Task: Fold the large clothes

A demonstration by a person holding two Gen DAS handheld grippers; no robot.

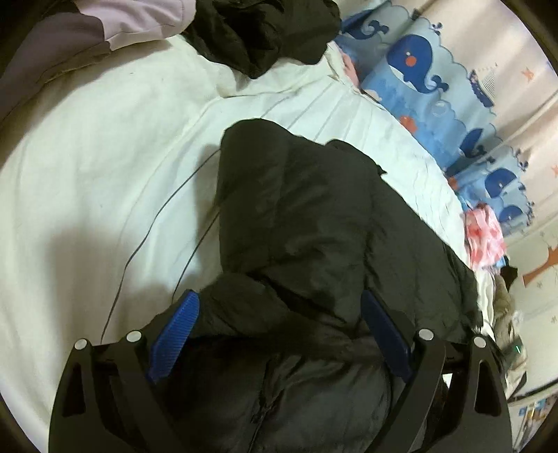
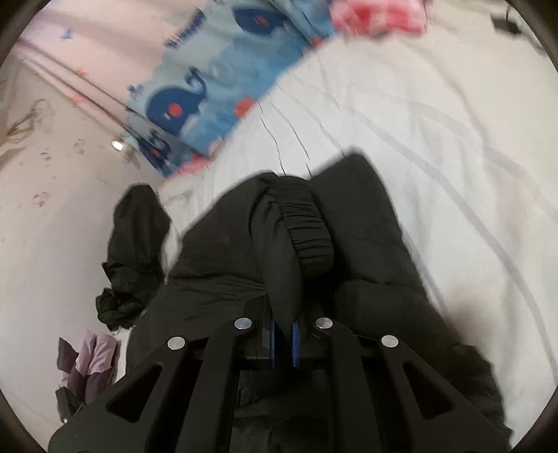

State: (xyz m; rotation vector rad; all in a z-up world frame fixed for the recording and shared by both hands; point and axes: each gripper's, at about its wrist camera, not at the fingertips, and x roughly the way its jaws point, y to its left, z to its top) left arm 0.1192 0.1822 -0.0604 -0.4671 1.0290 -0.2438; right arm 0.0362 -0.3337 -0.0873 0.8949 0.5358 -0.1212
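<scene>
A black padded jacket [image 1: 307, 216] lies on the white bed sheet [image 1: 97, 167], partly folded over itself. My left gripper [image 1: 279, 296] hovers over its near end, the blue pads [image 1: 176, 331] wide apart and the jacket's bulk between and beneath them; it is open. In the right wrist view the same jacket [image 2: 376, 244] lies below, and my right gripper [image 2: 283, 327] is shut on the jacket's sleeve. The sleeve's elastic cuff [image 2: 308, 230] sticks out just past the fingers, above the jacket body.
Another black garment [image 1: 265, 31] and a lilac one [image 1: 104, 24] lie at the far end of the bed. A blue whale-print cloth [image 1: 429, 80] and a pink patterned item [image 1: 484, 237] line the bed's right edge by the wall. A thin dark cord [image 1: 153, 223] crosses the sheet.
</scene>
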